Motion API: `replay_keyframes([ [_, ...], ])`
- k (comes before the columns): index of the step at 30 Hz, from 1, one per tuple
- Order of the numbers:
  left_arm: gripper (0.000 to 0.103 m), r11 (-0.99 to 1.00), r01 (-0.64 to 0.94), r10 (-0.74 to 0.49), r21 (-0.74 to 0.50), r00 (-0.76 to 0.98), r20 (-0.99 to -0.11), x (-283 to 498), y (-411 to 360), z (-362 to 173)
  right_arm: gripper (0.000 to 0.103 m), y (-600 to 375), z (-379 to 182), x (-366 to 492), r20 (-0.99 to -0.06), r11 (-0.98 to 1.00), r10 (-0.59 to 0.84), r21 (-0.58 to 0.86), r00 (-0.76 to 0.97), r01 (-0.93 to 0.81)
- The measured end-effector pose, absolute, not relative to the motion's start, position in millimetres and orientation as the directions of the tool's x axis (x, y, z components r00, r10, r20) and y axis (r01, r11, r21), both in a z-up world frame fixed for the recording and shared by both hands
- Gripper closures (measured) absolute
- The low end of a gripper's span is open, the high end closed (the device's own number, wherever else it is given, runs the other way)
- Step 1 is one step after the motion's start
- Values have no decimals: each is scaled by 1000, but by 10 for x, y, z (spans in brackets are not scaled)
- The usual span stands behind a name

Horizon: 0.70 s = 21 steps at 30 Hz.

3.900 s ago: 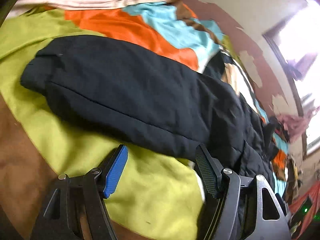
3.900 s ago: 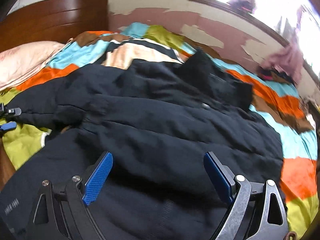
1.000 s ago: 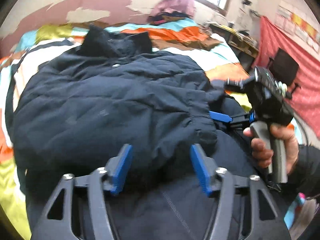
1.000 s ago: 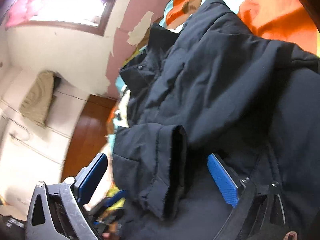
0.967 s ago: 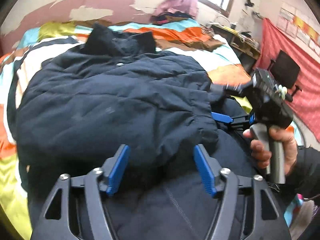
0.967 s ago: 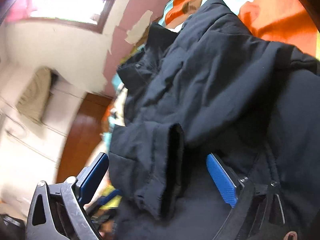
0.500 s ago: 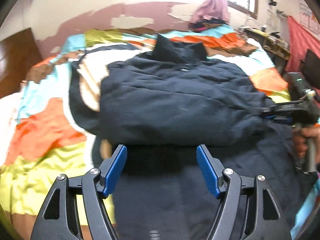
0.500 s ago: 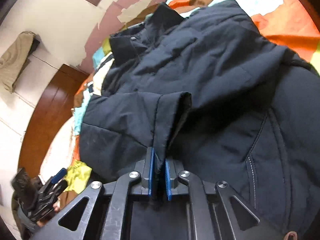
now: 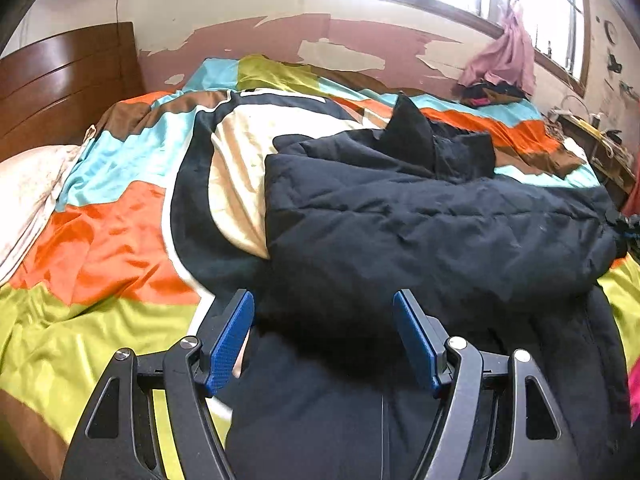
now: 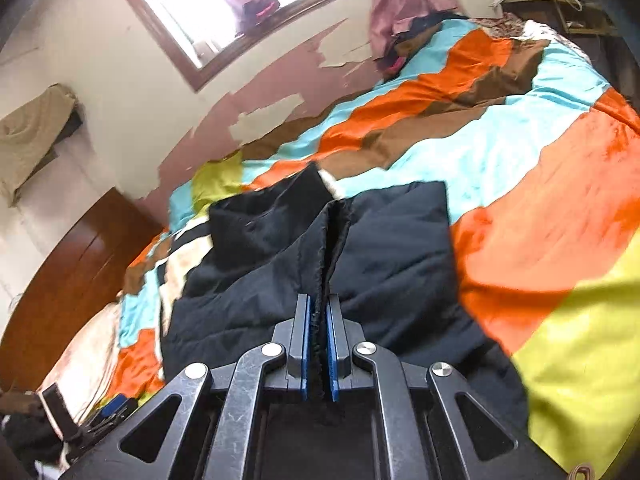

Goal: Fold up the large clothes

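Now the black jacket cuff is pinched by the right gripper; left gripper is spread over its near hem.

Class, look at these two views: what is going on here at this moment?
A person with a gripper in each hand is folding a dark padded jacket on a colourful striped bedspread. The right gripper is shut on a fold of the jacket's fabric. The left gripper is open above the jacket, holding nothing.

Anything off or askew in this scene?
Wall paint behind the bed is peeling in large patches. The jacket lies bunched, collar sticking up; the right gripper pinches its edge. Nothing spilled.
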State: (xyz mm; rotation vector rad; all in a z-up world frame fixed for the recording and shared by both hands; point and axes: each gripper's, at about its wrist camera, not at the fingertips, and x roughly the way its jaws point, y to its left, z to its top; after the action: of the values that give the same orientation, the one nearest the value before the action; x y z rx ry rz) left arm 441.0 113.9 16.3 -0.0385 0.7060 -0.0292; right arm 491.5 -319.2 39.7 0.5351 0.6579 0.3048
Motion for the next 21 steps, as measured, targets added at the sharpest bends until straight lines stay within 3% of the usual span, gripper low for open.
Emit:
replay_keyframes([
  [7,37,1000,0,5,8,691,-723,4902,1094,-214,95,-3161,-172,5210,-578,869,357,493,734,-34],
  [12,37,1000,-13,-11,-26,664,-748,4932,1195,-356,85,-3092,-216,5202,-609,921,298,386,735,-54],
  [15,37,998,9,-52,-63,691,-721,4849,1201,-220,71,-3067,-49,5143,-613,956,214,293,760,-32],
  [17,37,995,33,-86,-89,708,-701,4836,1121,-123,49,-3000,126,5074,-571,967,192,248,798,-55],
  [19,37,991,69,-126,-110,717,-686,4846,996,-53,40,-2831,240,5044,-548,974,208,193,810,-119],
  [21,37,988,111,-154,-106,715,-683,4879,816,-34,40,-2598,236,5069,-568,963,269,156,778,-219],
])
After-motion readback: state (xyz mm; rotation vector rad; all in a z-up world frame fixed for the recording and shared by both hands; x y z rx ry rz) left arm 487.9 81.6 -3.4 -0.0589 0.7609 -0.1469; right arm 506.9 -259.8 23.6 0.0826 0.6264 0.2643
